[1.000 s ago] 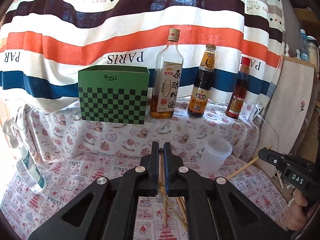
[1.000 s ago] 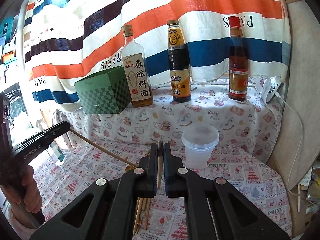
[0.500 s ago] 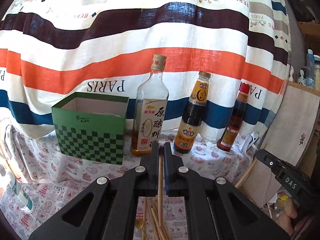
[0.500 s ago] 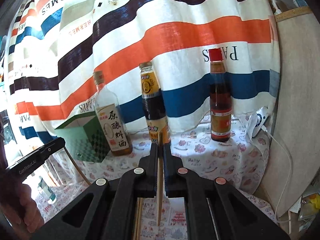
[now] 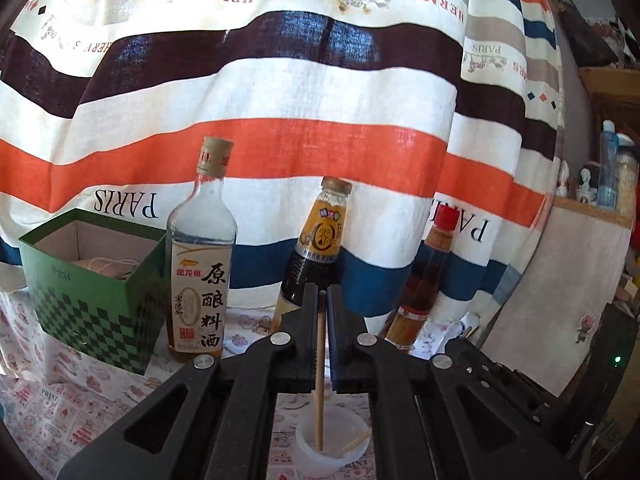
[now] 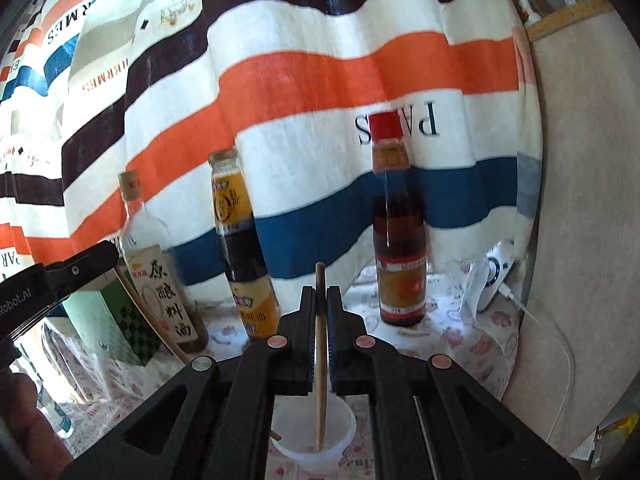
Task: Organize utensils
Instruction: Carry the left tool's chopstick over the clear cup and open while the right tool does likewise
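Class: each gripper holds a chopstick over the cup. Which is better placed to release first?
Either; marginally the right gripper: its wooden chopstick hangs centred in the translucent plastic cup.

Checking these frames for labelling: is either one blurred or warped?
Left wrist view: sharp, strong fisheye bowing of the striped curtain. Right wrist view: bottles smeared by motion, notably the dark sauce bottle; same fisheye warp.
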Tool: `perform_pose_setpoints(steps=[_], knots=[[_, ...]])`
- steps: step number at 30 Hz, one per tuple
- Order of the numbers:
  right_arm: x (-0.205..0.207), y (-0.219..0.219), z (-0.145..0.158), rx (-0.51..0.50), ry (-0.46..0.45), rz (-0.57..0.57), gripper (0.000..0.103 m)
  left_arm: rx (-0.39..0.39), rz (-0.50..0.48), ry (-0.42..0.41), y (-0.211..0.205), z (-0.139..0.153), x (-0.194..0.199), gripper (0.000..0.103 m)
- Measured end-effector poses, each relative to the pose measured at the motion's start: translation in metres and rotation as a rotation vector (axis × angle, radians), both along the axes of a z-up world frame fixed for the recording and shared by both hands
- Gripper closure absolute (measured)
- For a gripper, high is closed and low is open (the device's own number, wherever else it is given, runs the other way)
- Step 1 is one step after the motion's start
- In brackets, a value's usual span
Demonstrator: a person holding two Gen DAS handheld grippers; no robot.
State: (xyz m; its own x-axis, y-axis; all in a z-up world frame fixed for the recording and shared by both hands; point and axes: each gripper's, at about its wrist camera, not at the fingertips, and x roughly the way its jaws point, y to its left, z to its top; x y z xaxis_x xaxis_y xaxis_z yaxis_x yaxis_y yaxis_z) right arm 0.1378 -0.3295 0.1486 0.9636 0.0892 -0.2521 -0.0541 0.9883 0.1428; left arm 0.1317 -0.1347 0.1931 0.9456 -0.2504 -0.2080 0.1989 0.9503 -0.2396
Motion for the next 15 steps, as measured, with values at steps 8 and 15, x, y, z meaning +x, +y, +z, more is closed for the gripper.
perform_pose_setpoints(steps=[8, 15], knots=[[-0.005, -0.001, -0.033, 0.036, 0.106, 0.098, 0.097, 0.013, -0.083, 0.133, -0.007, -0.055, 0.014, 0.100], [-0.031, -0.003, -0.021, 0.060, 0.058, 0.099, 0.054, 0.078, -0.058, 0.075, 0.005, -0.050, -0.034, 0.046]])
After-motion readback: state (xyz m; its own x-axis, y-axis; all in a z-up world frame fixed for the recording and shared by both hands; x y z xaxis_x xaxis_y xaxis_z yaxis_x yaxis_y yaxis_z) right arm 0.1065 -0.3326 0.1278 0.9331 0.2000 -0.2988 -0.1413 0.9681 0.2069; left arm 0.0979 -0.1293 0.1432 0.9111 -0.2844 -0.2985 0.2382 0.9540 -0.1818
